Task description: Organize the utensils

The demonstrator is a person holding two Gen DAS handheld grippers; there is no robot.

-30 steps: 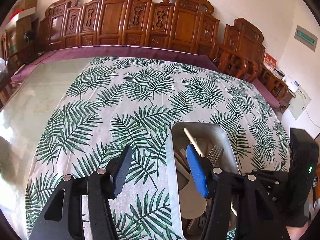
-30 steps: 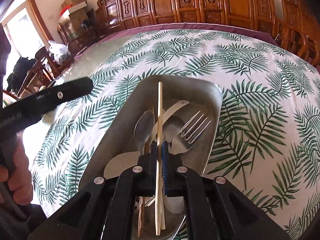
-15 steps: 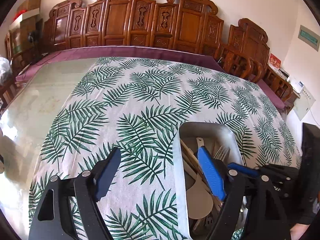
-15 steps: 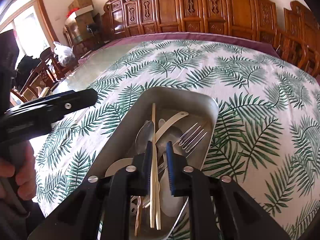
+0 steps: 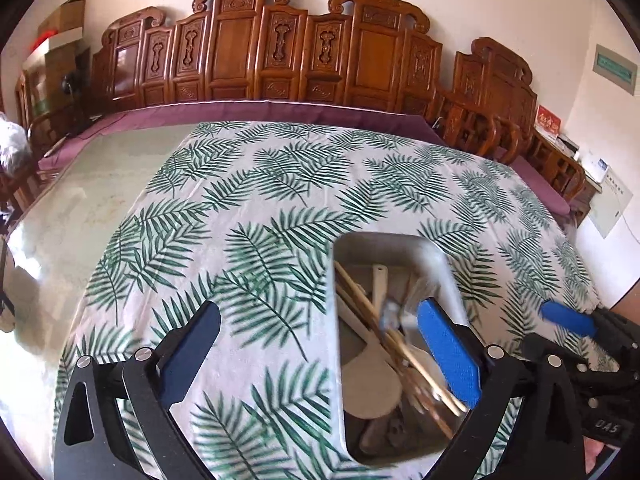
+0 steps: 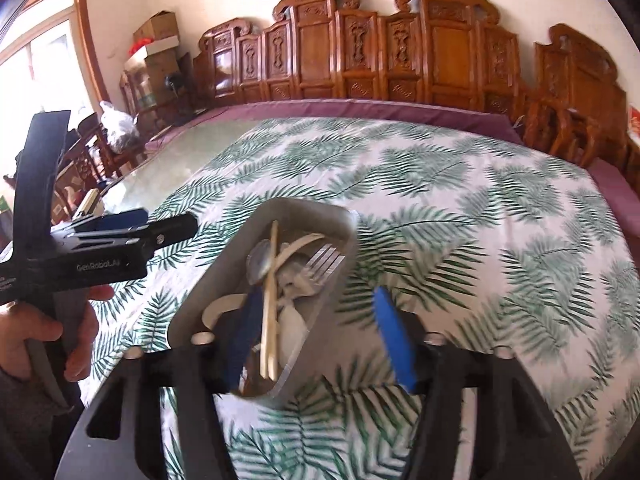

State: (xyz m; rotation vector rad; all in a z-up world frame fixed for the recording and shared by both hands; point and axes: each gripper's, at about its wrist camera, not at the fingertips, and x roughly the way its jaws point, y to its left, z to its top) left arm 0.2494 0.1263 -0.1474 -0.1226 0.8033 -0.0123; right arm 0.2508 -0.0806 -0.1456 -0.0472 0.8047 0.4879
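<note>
1. On my far left in the right wrist view, a hand grips the black handle of the left gripper, which sits out over the cloth, left of the tray.
2. From its own camera, the left gripper is released: jaws wide apart, nothing between them. Its left finger hangs over bare cloth; its right finger, blue pad facing in, stands over the right side of the tray.
3. The tray is a grey rounded-rectangle dish resting on the leaf-print cloth, near the table's front edge. Inside lies a loose pile: chopsticks running diagonally across it, a pale flat paddle beneath them, and darker items at the near end that I cannot identify through blur.
4. The right wrist view shows the same pile: chopsticks lying lengthwise, a spoon on their left, a fork on their right with tines toward the far wall.
5. The right gripper is also released, jaws spread, holding nothing. Its left finger is down inside the tray just beside the chopsticks; whether it touches them I cannot tell. Its right finger is outside the tray's right wall, over cloth.
6. In the left wrist view, the right gripper appears at the frame's right edge.
7. Carved wooden chairs line the table's far side.
</note>
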